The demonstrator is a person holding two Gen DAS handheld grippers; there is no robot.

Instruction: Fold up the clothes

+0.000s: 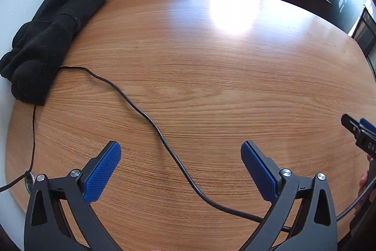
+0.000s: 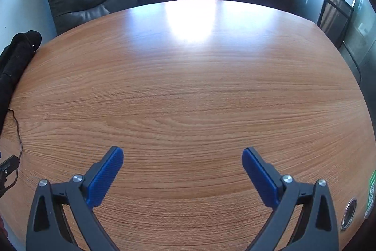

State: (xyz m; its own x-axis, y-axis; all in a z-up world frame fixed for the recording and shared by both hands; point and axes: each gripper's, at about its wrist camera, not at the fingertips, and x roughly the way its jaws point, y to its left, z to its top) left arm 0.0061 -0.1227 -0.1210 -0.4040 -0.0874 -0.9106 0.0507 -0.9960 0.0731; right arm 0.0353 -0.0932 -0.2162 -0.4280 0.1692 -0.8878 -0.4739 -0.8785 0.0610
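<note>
Jaws of the left gripper [image 1: 181, 149] and right gripper [image 2: 182, 153] gape empty over bare surface [image 1: 211, 86], the bundled black garment [image 1: 44, 39] lying far ahead-left of them, leaving folding room.

The left gripper [image 1: 181, 149] and right gripper [image 2: 182, 154] look alike — black angular arms, each finger faced with a ribbed blue pad [image 1: 103, 172]. Round silver screws [image 1: 75, 173] sit at the finger joints, with triangular cut-outs in the outer arms. White lettering — partly readable, "DA" — marks the right gripper's black body in the left wrist view.
</note>
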